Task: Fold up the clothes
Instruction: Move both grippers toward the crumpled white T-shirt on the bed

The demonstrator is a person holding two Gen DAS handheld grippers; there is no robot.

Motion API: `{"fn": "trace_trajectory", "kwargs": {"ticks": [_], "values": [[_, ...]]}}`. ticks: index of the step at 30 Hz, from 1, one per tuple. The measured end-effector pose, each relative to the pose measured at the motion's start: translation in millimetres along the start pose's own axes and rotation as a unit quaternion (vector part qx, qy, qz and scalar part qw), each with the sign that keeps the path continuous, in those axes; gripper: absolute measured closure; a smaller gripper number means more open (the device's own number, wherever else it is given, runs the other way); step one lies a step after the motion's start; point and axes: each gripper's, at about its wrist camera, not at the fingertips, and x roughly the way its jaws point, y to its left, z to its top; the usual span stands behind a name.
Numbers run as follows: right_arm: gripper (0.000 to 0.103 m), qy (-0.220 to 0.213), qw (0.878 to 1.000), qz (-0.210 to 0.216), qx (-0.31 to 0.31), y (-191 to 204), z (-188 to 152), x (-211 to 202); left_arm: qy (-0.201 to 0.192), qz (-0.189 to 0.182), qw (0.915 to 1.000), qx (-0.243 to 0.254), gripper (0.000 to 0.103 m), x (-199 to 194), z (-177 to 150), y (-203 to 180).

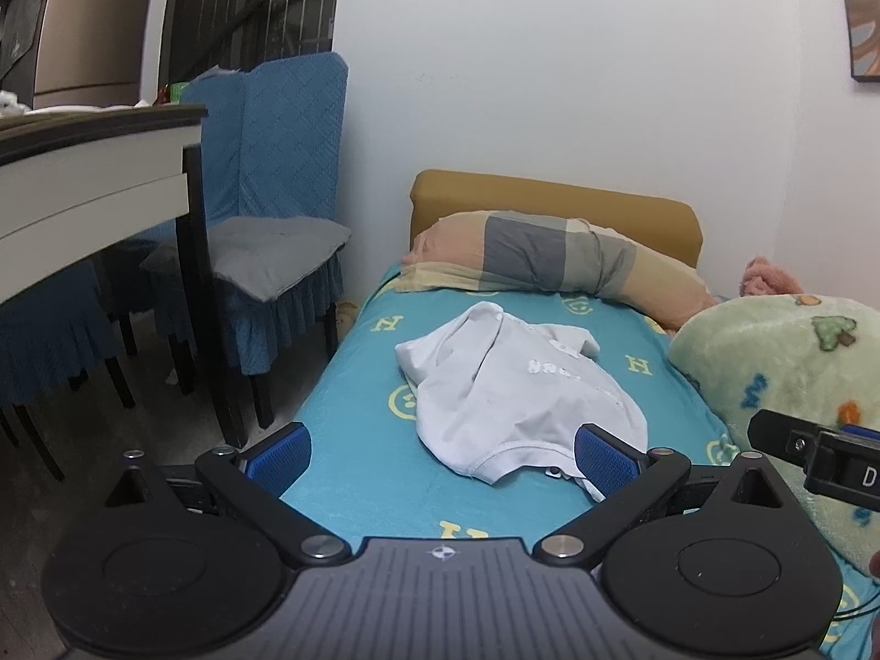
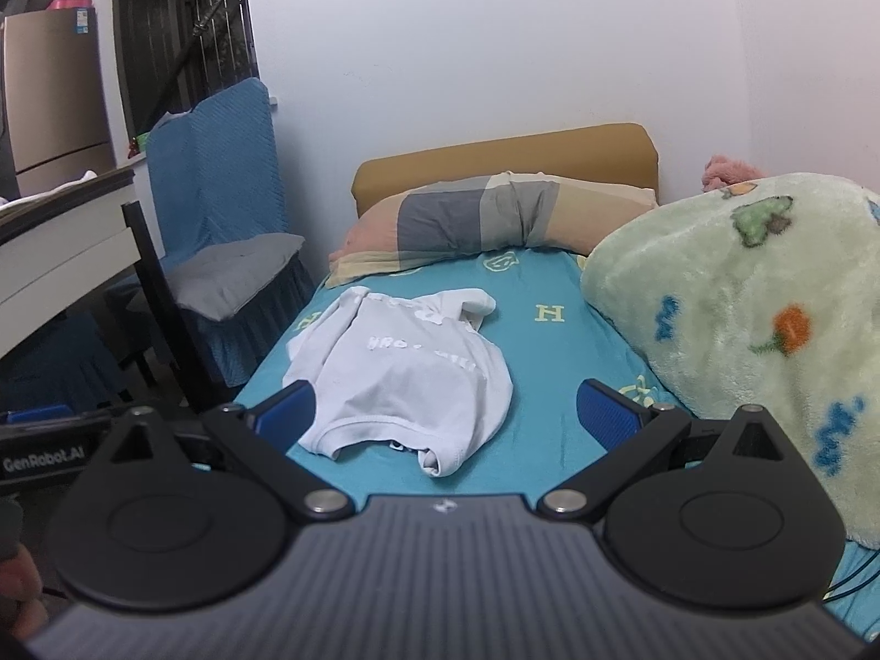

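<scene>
Bare sheet (image 2: 550, 385) right of shirt (image 2: 407, 379), blanket (image 2: 742, 319) crowding right

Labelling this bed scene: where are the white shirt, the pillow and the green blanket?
white shirt (image 1: 511, 401): left wrist view, middle of the body.
pillow (image 2: 484, 214): right wrist view, grey band.
green blanket (image 2: 742, 302): right wrist view, upper face.

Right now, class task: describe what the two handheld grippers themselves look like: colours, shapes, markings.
Each gripper, left gripper and right gripper, has a ribbed grey body, two round black discs and black linkage arms with silver pivot pins. Its fingers carry ribbed blue pads. White lettering reading GenRobot.AI marks the left gripper's side, seen from the right wrist camera.
</scene>
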Motion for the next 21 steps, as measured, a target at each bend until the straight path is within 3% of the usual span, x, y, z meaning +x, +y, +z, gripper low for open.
{"fn": "trace_trajectory", "kwargs": {"ticks": [12,21], "values": [[0.0,-0.003,1.0,-0.002,-0.001,-0.8,2.3,-1.6,-0.005,0.009,0.9999,0.003,0.0,-5.6,-2.9,-2.9],[0.0,-0.007,1.0,0.02,0.017,-5.2,4.3,-3.3,-0.011,0.007,0.9999,0.011,0.0,-5.9,-4.5,-7.8]]}}
